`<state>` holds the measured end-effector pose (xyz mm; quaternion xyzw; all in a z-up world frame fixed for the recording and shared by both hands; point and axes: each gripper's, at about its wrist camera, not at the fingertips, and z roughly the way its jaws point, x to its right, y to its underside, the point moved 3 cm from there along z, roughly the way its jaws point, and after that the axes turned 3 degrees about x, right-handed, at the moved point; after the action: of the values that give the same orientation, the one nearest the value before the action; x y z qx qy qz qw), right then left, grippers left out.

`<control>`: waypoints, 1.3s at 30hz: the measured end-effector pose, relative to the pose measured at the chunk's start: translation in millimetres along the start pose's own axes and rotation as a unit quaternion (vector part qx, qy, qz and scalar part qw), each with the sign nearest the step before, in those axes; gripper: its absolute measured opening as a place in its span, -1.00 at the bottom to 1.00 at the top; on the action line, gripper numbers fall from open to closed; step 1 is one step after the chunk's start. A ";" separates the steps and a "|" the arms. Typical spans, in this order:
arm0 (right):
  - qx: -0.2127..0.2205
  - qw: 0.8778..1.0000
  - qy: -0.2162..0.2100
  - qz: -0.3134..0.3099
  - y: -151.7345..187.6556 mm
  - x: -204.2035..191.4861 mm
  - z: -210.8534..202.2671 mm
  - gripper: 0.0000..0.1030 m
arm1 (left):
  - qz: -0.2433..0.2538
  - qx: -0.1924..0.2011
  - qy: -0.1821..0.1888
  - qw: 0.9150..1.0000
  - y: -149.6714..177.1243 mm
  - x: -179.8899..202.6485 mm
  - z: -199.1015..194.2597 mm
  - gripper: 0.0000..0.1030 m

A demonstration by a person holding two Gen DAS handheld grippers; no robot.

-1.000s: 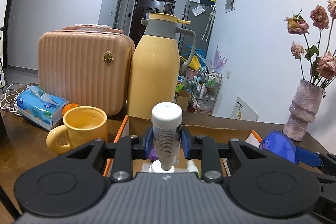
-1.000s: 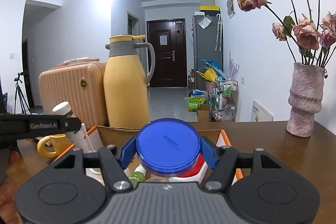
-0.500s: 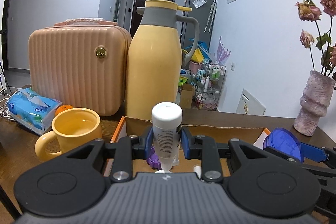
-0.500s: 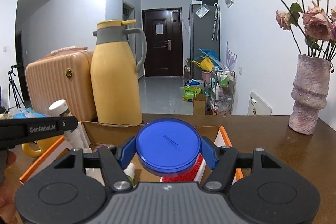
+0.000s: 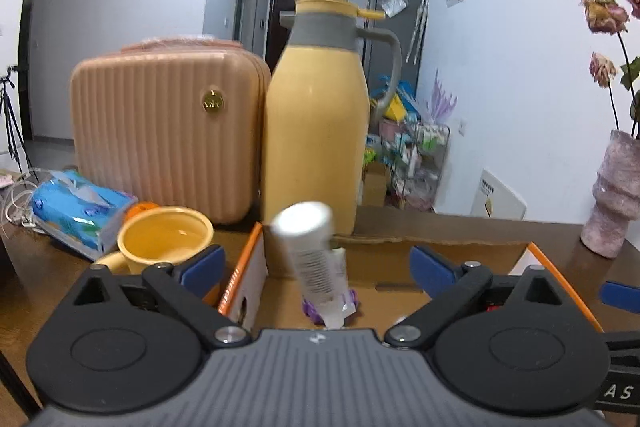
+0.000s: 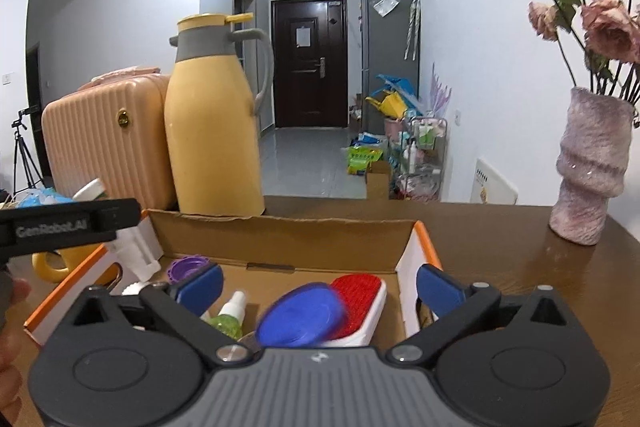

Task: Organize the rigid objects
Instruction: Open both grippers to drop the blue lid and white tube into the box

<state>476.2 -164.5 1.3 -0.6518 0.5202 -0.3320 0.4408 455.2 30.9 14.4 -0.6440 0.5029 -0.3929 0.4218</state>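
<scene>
Both my tools are opening wide: left tool has just released the white tube, right tool the blue lid; both drop into the cardboard box at twelve o'clock.

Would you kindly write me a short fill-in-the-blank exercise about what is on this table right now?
1. The mug beside the cardboard box is ____ in colour.
2. The vase holds dried ____.
3. The tilted round lid over the box is ____.
4. The thermos jug stands right beside a ribbed ____.

Missing words: yellow; roses; blue; suitcase
</scene>
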 end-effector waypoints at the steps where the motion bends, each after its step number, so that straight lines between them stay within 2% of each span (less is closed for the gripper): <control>1: -0.002 1.000 0.001 0.002 -0.3 0.6 -0.2 1.00 | -0.001 0.000 0.002 1.000 -0.7 -0.4 -0.7 1.00; 17: 0.010 1.000 0.005 0.004 -2.9 1.0 -8.5 1.00 | -0.001 0.001 0.000 1.000 -2.0 -1.2 -1.4 1.00; 39: 0.046 0.999 0.004 0.010 7.7 2.6 -59.3 1.00 | 0.021 0.003 0.020 1.000 10.7 -4.6 -41.7 1.00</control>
<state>421.0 -181.2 17.4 -0.6243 0.5122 -0.3538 0.4719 412.1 27.8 18.0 -0.6244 0.5231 -0.3982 0.4218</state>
